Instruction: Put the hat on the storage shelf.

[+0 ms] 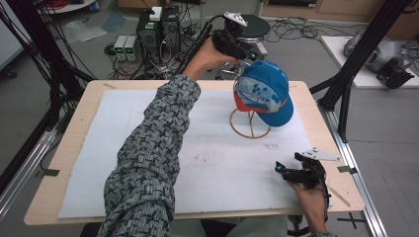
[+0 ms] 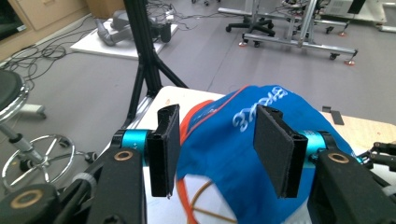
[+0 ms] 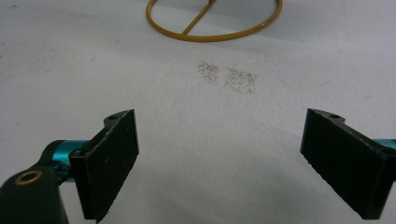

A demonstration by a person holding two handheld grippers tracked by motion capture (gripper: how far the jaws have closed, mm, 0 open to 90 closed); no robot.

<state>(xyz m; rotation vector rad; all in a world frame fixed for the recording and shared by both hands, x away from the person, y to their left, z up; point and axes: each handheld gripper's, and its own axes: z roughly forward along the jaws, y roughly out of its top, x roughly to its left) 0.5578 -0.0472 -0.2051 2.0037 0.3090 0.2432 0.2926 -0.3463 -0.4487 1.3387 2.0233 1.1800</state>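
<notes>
A blue cap (image 1: 264, 91) with an orange trim and white lettering hangs on a gold wire stand (image 1: 250, 129) at the table's far right. My left gripper (image 1: 249, 54) is held high behind the cap, at its top edge. In the left gripper view, that gripper (image 2: 222, 149) is open; the cap (image 2: 233, 140) lies just beyond and between the jaws, and the pads (image 2: 275, 149) stand clear of the fabric. My right gripper (image 1: 289, 165) rests near the front right corner. It (image 3: 229, 163) is open over bare mat, facing the stand's ring base (image 3: 215, 23).
A white mat (image 1: 148, 148) covers most of the wooden table (image 1: 74, 128). A black frame post (image 1: 346, 84) rises by the table's right edge. A stool (image 1: 254, 27), computer boxes (image 1: 158, 29) and cables sit on the floor behind the table.
</notes>
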